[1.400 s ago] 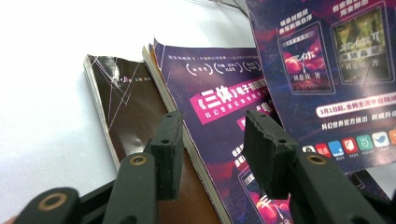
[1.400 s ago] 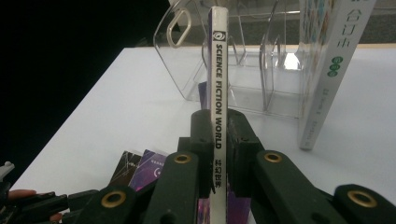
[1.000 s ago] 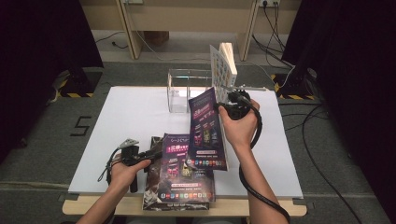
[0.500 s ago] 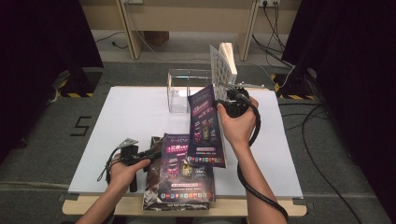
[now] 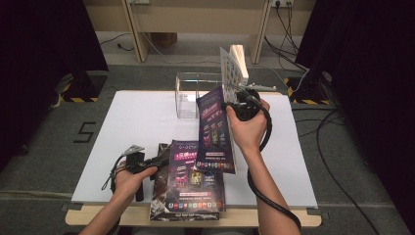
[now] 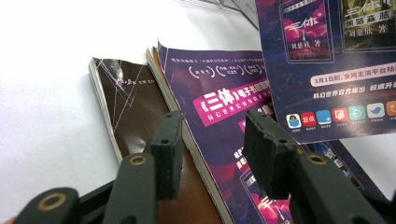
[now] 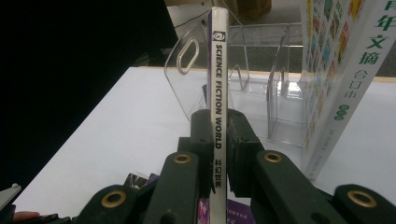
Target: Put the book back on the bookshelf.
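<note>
Right claw (image 7: pixel 218 140): closed on the spine of the magazine (image 5: pixel 215 129), held upright near the clear rack (image 5: pixel 195 95).
Left claw (image 6: pixel 212 154): open, empty, over the magazine pile (image 5: pixel 188 183) on the worktop (image 5: pixel 137 122).

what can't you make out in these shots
- High view: small print on the lifted purple magazine is too small to read.
- Right gripper view: that magazine's covers are hidden, spine edge-on, jaws clamping it.
- Left gripper view: the flat purple magazine hides much of the brown booklet.
- Right gripper view: the clear plastic rack is partly behind the white book.
</note>
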`<state>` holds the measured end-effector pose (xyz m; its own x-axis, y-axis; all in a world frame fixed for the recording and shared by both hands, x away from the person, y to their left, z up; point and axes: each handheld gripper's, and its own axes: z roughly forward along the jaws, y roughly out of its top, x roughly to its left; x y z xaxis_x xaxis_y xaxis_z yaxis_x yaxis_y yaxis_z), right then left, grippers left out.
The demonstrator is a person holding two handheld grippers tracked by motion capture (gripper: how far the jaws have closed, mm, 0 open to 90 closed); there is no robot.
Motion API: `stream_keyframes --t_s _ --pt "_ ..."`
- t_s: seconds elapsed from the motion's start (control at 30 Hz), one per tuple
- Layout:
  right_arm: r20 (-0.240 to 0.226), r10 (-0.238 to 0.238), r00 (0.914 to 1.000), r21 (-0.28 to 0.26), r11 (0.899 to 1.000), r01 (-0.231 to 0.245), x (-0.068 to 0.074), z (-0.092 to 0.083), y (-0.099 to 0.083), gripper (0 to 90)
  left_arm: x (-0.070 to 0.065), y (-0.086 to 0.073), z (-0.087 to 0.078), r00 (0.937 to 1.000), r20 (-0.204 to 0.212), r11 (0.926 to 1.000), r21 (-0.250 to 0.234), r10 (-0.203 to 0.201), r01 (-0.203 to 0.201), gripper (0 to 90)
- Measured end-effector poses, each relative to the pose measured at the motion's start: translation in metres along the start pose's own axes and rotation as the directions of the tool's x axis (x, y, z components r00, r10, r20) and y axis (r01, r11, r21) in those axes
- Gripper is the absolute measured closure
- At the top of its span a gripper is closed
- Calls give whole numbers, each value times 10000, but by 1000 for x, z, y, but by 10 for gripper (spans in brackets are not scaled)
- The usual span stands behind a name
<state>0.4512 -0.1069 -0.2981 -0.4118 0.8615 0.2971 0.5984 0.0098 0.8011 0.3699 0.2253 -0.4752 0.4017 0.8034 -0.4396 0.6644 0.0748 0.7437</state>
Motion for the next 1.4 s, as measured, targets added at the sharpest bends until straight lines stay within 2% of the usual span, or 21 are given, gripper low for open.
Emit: stream_keyframes --t_s 0.4,1.1,1.4 --pt "60 -1 10000 -128 9999 2 1 0 4 832 1 1 -2 10000 5 10000 -76 -56 56 571" --pt "147 -98 9998 -596 9982 107 6 3 23 832 4 1 -1 10000 -38 10000 -29 -47 47 570" --pt "240 -85 9997 -721 9973 102 3 8 30 832 5 1 0 10000 -22 10000 -42 -67 67 570"
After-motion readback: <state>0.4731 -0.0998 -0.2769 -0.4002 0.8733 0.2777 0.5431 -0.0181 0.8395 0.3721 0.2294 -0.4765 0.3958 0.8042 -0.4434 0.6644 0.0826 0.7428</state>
